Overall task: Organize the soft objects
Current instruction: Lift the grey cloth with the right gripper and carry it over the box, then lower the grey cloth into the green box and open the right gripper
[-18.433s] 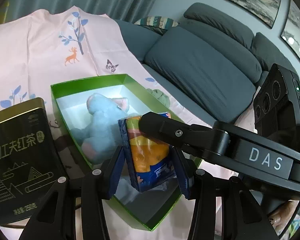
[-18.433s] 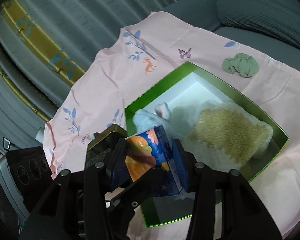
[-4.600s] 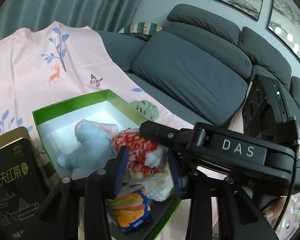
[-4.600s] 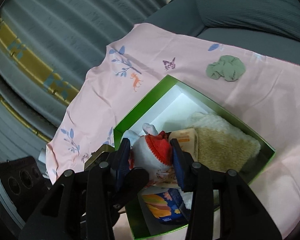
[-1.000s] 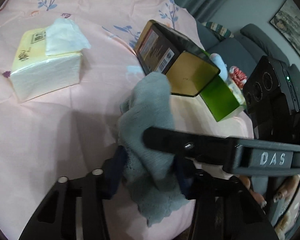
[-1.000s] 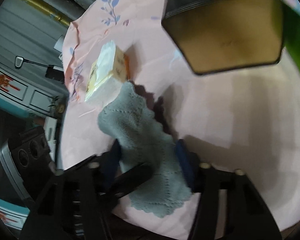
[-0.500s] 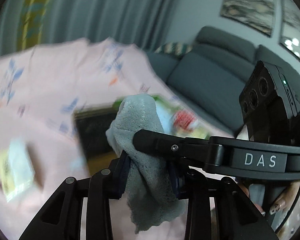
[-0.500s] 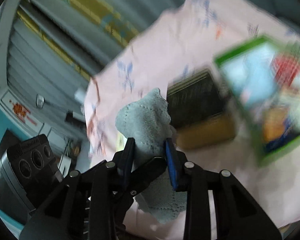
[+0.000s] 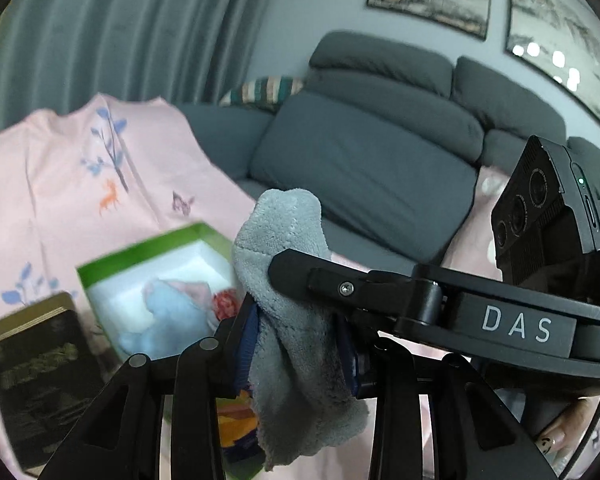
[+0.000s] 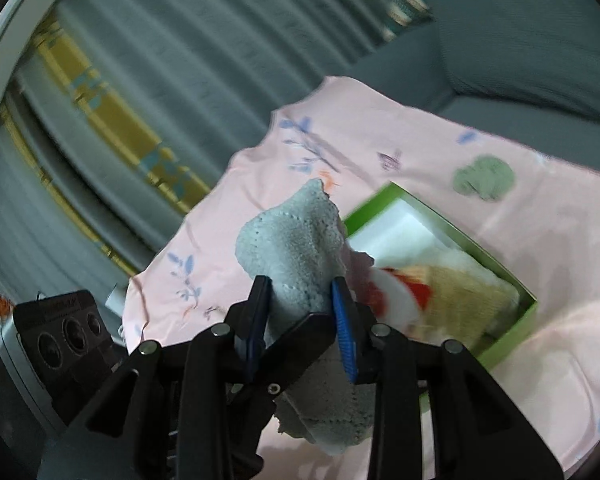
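Note:
A grey fleece cloth (image 9: 288, 256) hangs in the air, pinched from two sides. My left gripper (image 9: 296, 320) is shut on its middle, the lower corner dangling. My right gripper (image 10: 300, 284) also has the cloth (image 10: 296, 244) between its blue pads; its jaws are opening slightly but still press the fabric. Beyond and below lies the green box (image 9: 140, 252) holding a light blue plush (image 9: 168, 316), a red-and-white plush (image 10: 404, 292), a cream fluffy pad (image 10: 472, 292) and a colourful packet (image 9: 236, 420). The cloth hides part of the box.
A dark tea tin (image 9: 40, 368) stands left of the box on the pink tablecloth (image 9: 60, 184). A small green crumpled cloth (image 10: 484, 178) lies past the box. A grey sofa (image 9: 364, 176) and curtains stand behind. A person's fingers (image 9: 556, 436) show at lower right.
Both grippers have lifted the grey cloth off the tablecloth and swung it away from the tissue pack towards the green box, which now sits behind the cloth.

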Motion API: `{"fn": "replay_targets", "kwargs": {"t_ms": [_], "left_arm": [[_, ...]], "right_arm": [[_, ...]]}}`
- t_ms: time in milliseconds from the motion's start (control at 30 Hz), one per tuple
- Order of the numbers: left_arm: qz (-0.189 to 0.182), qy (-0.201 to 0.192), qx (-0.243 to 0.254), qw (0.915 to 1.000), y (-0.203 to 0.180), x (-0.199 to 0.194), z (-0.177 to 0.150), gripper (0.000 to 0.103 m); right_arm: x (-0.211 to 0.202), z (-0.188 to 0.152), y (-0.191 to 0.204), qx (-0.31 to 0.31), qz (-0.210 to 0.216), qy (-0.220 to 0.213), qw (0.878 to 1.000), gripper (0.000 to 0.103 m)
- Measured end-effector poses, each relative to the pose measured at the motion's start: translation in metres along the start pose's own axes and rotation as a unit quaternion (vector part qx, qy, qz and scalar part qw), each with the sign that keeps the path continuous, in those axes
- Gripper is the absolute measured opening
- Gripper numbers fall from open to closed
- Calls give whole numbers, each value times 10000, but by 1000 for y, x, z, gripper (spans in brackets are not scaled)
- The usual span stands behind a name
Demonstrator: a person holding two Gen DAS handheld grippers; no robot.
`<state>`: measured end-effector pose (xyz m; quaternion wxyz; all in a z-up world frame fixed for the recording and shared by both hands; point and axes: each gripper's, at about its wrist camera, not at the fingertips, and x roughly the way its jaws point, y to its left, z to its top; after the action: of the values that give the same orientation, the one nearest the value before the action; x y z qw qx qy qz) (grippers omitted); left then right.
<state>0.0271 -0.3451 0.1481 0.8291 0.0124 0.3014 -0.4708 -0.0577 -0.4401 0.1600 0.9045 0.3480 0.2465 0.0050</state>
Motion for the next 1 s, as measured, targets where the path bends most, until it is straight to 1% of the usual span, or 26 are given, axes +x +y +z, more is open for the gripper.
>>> {"fn": "replay_targets", "kwargs": {"t_ms": [67, 167, 200, 233, 267, 300, 333, 367, 400, 433, 467, 533, 567, 600, 633, 667, 733, 767, 867, 1000], "left_arm": [[28, 159, -74, 9998, 1, 9, -6, 36], [123, 318, -263, 9991, 9, 24, -9, 36], [151, 369, -307, 9987, 11, 28, -10, 38], [206, 431, -351, 9982, 13, 29, -12, 41], [271, 458, -377, 9979, 13, 29, -15, 50], [406, 471, -393, 9973, 14, 28, -16, 62], [488, 461, -384, 9970, 13, 27, -17, 68], [576, 431, -377, 9967, 13, 23, -17, 78], [612, 404, -382, 9966, 13, 21, -17, 84], [629, 372, -407, 9965, 14, 17, -16, 84], [611, 344, -436, 9966, 14, 12, -15, 84], [627, 293, -456, 9966, 14, 5, -12, 86], [706, 259, -446, 9962, 14, 1, -10, 92], [822, 212, -423, 9955, 13, -5, -9, 97], [964, 149, -404, 9944, 12, -13, -9, 98], [1009, 129, -407, 9940, 12, -16, -8, 98], [1119, 142, -505, 9923, 14, -27, -7, 98], [1171, 168, -536, 9915, 15, -29, -7, 98], [1476, 271, -627, 9867, 16, -40, -8, 98], [1590, 196, -634, 9850, 14, -57, -10, 98]], "right_arm": [[8, 2, -17, 213, -178, 151, 9995, 33], [20, 3, -24, 261, -388, 216, 9987, 33], [25, 3, -25, 267, -482, 233, 9982, 33], [28, 3, -26, 279, -565, 250, 9977, 37], [30, 4, -29, 294, -628, 257, 9973, 42], [31, 4, -32, 326, -704, 245, 9967, 52], [30, 4, -33, 334, -785, 210, 9961, 57], [26, 5, -33, 303, -833, 162, 9959, 59], [24, 5, -35, 284, -851, 110, 9959, 63], [22, 6, -34, 270, -882, 51, 9957, 68], [19, 7, -32, 243, -929, -6, 9954, 70], [13, 8, -29, 165, -962, -116, 9952, 78], [10, 8, -27, 126, -932, -176, 9954, 80], [8, 9, -25, 92, -887, -225, 9958, 87], [6, 9, -22, 62, -847, -255, 9961, 90], [4, 9, -20, 30, -820, -266, 9963, 91], [1, 9, -16, -32, -795, -267, 9965, 96], [0, 10, -14, -70, -785, -284, 9965, 96], [-6, 9, -5, -203, -771, -362, 9962, 96], [-16, 6, 10, -475, -752, -461, 9950, 101]]}}
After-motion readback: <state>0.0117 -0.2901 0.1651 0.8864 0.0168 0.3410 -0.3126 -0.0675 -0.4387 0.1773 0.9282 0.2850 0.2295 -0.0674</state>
